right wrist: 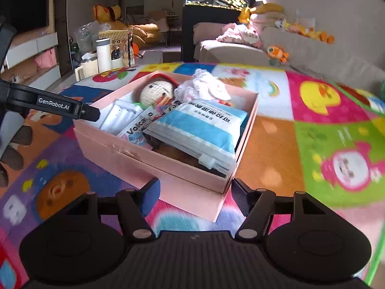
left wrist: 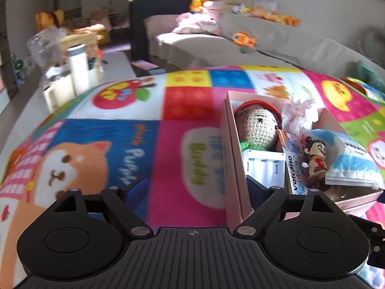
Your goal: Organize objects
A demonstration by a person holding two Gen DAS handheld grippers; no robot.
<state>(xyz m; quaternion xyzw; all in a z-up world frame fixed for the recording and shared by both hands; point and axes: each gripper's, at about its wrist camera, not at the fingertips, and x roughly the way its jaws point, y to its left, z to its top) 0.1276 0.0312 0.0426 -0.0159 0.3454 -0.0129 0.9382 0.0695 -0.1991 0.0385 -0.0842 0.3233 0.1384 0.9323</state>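
A pink open box (right wrist: 134,159) stands on the colourful blanket and also shows in the left wrist view (left wrist: 232,168). In it lie a crocheted doll with a red cap (left wrist: 257,125), a white plastic piece (left wrist: 264,168), a "Volcano" packet (left wrist: 294,173), a small figurine (left wrist: 316,161) and a blue-and-white pack (right wrist: 199,130). My left gripper (left wrist: 196,187) is open, its right finger over the box's near left corner. My right gripper (right wrist: 195,192) is open, just before the box's near corner. The left gripper (right wrist: 92,113) reaches in from the left at the box's left rim.
The blanket (left wrist: 120,132) covers the whole surface. Behind it stands a low table with a white bottle (right wrist: 103,54), a jug (right wrist: 87,67) and bags. A grey sofa (right wrist: 300,48) with soft toys runs along the back right.
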